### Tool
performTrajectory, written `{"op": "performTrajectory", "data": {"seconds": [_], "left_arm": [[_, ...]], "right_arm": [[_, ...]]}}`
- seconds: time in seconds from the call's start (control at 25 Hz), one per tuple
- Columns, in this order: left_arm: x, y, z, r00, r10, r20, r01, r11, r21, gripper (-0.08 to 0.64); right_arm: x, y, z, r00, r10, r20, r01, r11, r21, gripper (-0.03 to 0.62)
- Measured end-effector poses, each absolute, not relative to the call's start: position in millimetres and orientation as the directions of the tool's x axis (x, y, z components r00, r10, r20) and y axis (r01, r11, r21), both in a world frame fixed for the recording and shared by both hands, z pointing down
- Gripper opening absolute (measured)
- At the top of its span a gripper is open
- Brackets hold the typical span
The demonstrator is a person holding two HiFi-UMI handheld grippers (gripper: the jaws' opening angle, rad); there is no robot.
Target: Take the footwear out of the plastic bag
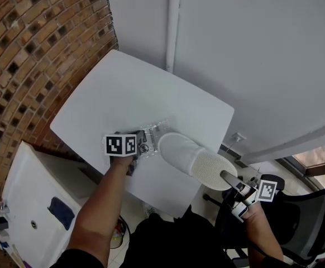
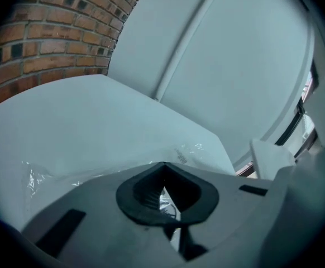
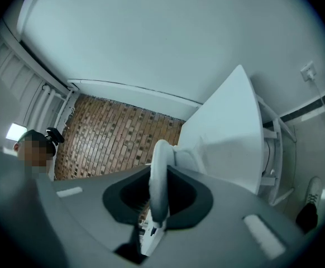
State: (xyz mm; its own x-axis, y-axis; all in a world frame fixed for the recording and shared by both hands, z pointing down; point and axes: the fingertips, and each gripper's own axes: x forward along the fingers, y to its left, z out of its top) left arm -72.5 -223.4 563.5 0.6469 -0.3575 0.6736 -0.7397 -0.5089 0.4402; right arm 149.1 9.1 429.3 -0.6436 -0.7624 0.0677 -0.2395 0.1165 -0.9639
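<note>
One white fabric slipper [image 1: 193, 161], likely light and floppy, rim pinched by right tongs [image 1: 225, 176]; left tongs [image 1: 142, 148] clamp clear plastic bag [image 1: 154, 133].

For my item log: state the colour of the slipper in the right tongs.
The slipper is white; the head view shows it best.

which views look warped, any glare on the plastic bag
Both gripper views: fisheye-warped, dark corners; left gripper view: small glints on the plastic bag; right gripper view: white slipper soft up close; head view: brick wall bowed, light even.
</note>
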Motion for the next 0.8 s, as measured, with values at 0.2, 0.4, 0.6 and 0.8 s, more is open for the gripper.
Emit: {"op": "performTrajectory", "data": {"seconds": [0.2,0.4,0.6,0.8], "left_arm": [[-82.5,-209.4,526.2,0.681,-0.384,0.624,-0.713,-0.543,0.444,0.006],[-114.0,-177.3,508.0,0.678,-0.4,0.617,-0.718,-0.539,0.44,0.006],[-143.2,-133.5,492.8,0.69,-0.393,0.608,-0.704,-0.56,0.437,0.006],[-158.9,-81.9,478.4,0.733,-0.356,0.58,-0.654,-0.604,0.456,0.006]], "right_arm": [[128.2,5.0,443.7,-0.689,-0.717,0.1,-0.25,0.107,-0.962,0.048],[106.2,-0.6,449.6,-0.724,-0.68,0.117,-0.261,0.114,-0.959,0.048],[82.9,3.7,451.5,-0.751,-0.645,0.141,-0.27,0.104,-0.957,0.048],[62.6,15.9,456.3,-0.783,-0.596,0.176,-0.283,0.089,-0.955,0.049]]}}
